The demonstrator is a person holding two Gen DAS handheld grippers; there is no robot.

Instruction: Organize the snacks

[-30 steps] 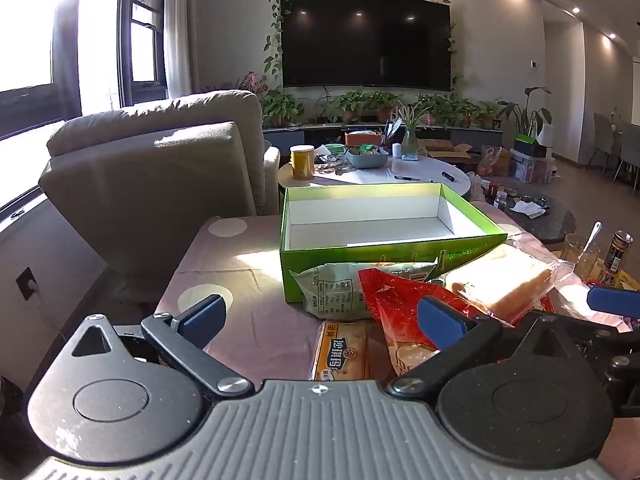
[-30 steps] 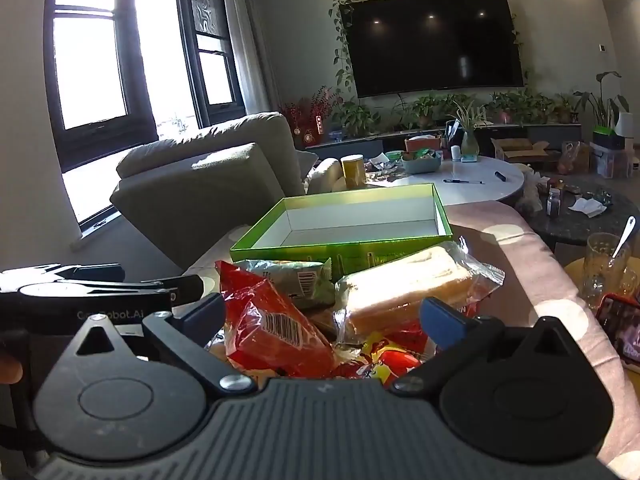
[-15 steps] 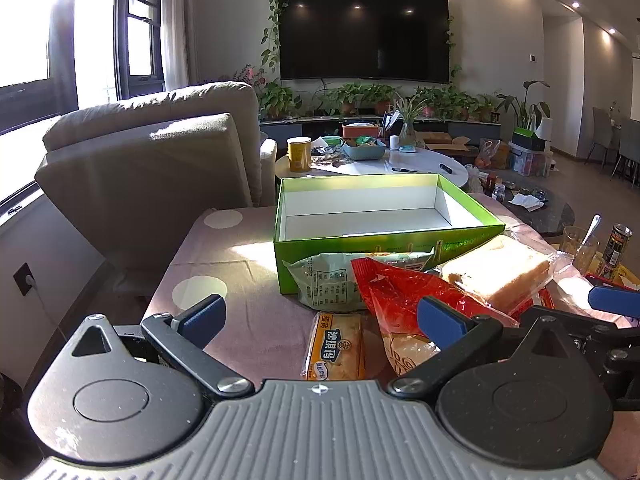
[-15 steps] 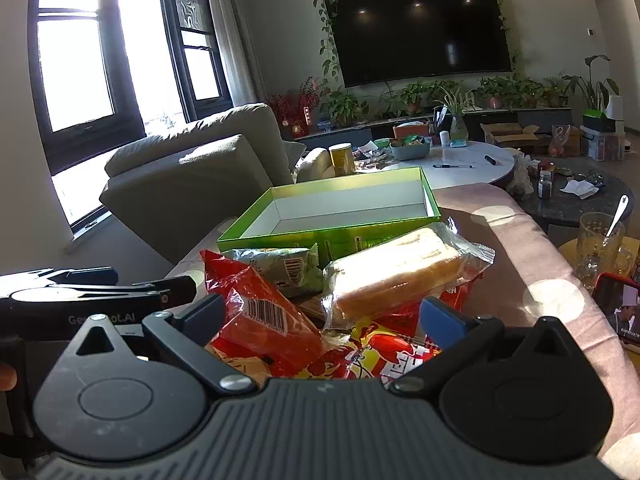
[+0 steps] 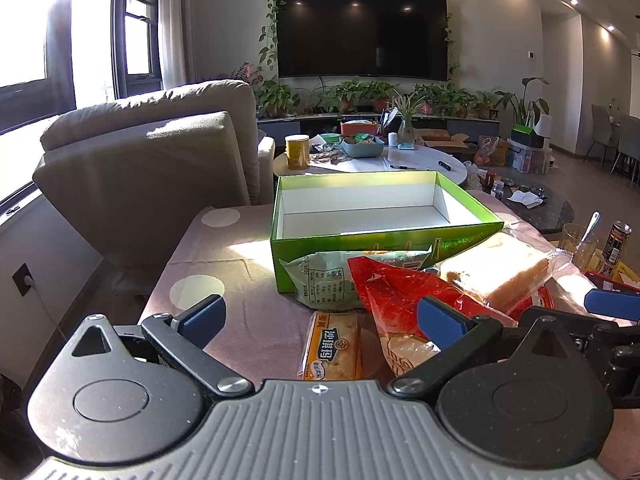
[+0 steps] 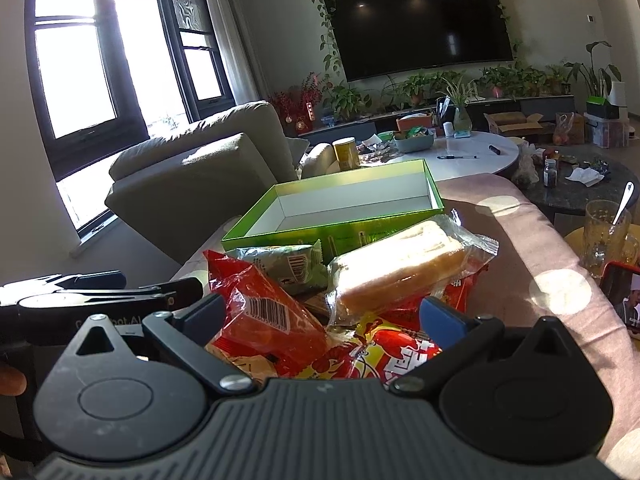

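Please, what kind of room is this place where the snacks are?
Most likely a home living room: a large black wall-mounted television framed by trailing vines, a beige upholstered armchair, and a row of green potted plants along the low cabinet under the screen.

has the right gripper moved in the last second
Yes. The right gripper has eased forward over the snack pile; the green box sits lower and nearer in its view.

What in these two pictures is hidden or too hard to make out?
- Lobster-print packet: right view, its lower part is behind the right claw.
- Red bag: left view, its front is hidden behind the left claw.
- Pale green packet: print too small.
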